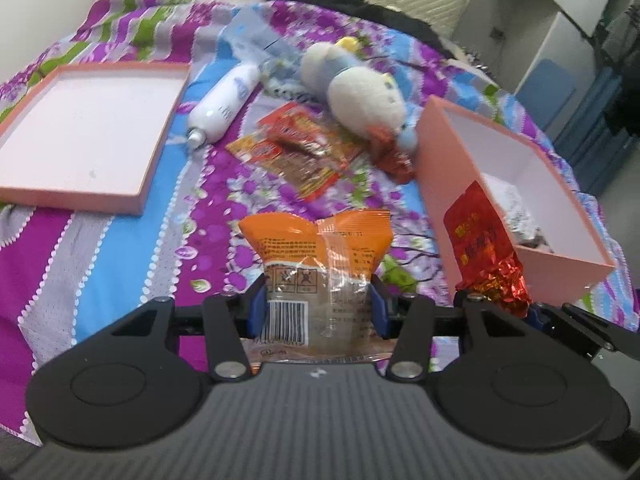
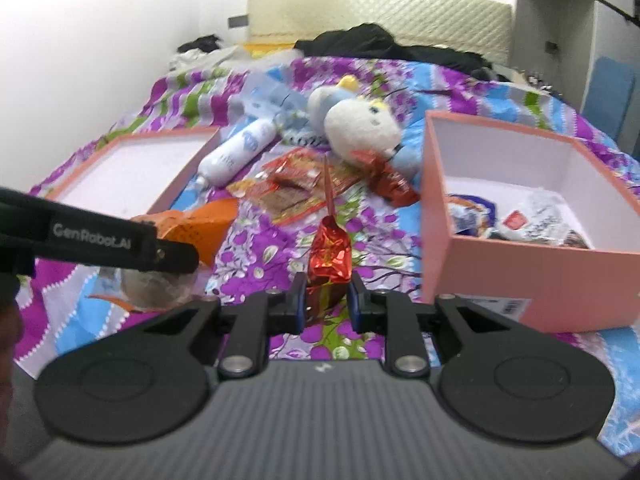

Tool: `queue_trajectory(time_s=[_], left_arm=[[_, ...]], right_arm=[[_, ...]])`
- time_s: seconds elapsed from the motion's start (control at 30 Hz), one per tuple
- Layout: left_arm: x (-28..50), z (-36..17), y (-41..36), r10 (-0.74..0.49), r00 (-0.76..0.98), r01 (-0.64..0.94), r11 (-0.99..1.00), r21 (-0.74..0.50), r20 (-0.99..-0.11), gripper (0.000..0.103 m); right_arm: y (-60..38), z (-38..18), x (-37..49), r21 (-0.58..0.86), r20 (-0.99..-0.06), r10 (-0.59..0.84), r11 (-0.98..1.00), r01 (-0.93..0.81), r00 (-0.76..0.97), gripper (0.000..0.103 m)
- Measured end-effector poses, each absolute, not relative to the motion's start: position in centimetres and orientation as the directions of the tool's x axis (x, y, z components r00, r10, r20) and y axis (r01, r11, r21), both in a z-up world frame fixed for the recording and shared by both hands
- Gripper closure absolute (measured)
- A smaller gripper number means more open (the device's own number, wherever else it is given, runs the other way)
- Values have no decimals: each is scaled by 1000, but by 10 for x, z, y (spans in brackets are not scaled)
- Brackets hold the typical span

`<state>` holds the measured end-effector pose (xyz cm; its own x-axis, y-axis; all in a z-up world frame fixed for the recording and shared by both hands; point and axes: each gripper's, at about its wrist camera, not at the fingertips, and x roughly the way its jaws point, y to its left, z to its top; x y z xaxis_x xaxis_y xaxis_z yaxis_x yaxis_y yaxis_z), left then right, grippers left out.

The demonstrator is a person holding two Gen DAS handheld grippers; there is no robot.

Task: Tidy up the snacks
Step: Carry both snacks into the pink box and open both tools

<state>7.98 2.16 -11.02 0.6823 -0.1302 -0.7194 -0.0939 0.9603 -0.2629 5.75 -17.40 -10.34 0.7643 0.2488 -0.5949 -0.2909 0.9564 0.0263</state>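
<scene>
**A snack in each claw, above the bedspread**

My left gripper (image 1: 318, 308) pinches an orange snack packet (image 1: 316, 252) between its blue pads, the clear lower half with the barcode sitting in the grip and the orange top standing upright above the fingers; my right gripper (image 2: 325, 300) is pressed tight on a red foil packet (image 2: 330, 254), whose thin sealed edge points up and away from me; in the left view that same red packet hangs just in front of the near wall of the pink box (image 1: 440, 184), and in the right view the orange packet shows at the left behind the other gripper's black arm.

The pink box stands open to my right on the floral bedspread (image 1: 132, 264); several wrapped snacks already lie on its white floor; its shallow pink lid (image 1: 86, 136) lies upturned to the left, well apart from it.

Between lid and box lie a white bottle (image 1: 224, 104) on its side, a plush toy (image 1: 360, 92), flat red-and-yellow snack sachets (image 1: 300, 148) in a loose heap, and a dark red wrapped snack (image 2: 394, 184) just beside the plush; dark clothing (image 2: 384, 42) is piled at the headboard.
</scene>
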Motion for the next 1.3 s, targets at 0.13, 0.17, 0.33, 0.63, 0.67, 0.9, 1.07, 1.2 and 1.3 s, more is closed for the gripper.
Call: queue_trajectory(time_s=[0.13, 0.17, 0.33, 0.63, 0.67, 0.9, 1.07, 1.2, 1.3], left_arm=[[71, -87, 13, -170, 706, -47, 957, -285, -687, 48], [68, -79, 10, -178, 717, -37, 956, -291, -674, 48], [62, -42, -8, -216, 753, 26, 954, -300, -622, 48], [79, 16, -47, -291, 794, 134, 940, -314, -534, 48], [83, 20, -51, -300, 795, 146, 938, -313, -528, 48], [128, 39, -91, -354, 781, 218, 926, -307, -515, 48], [177, 31, -126, -376, 749, 247, 922, -297, -545, 48], [220, 13, -155, -393, 710, 266, 918, -294, -585, 48], [252, -6, -176, -407, 672, 283, 913, -293, -618, 48]], right_arm=[[-185, -82, 46, 30, -557, 234, 965, -262, 797, 80], [-188, -76, 43, 27, -546, 227, 967, -254, 806, 80], [-205, -45, 36, 34, -497, 209, 975, -221, 843, 80], [-233, 7, 37, 14, -397, 158, 986, -166, 904, 80], [-237, 11, 39, 13, -389, 151, 987, -158, 909, 80], [-270, 20, 66, 28, -383, 114, 993, -112, 917, 80], [-296, 3, 102, 40, -430, 82, 997, -72, 899, 80], [-318, -19, 130, 53, -484, 57, 998, -36, 873, 80], [-330, -37, 149, 67, -527, 41, 998, -6, 849, 80]])
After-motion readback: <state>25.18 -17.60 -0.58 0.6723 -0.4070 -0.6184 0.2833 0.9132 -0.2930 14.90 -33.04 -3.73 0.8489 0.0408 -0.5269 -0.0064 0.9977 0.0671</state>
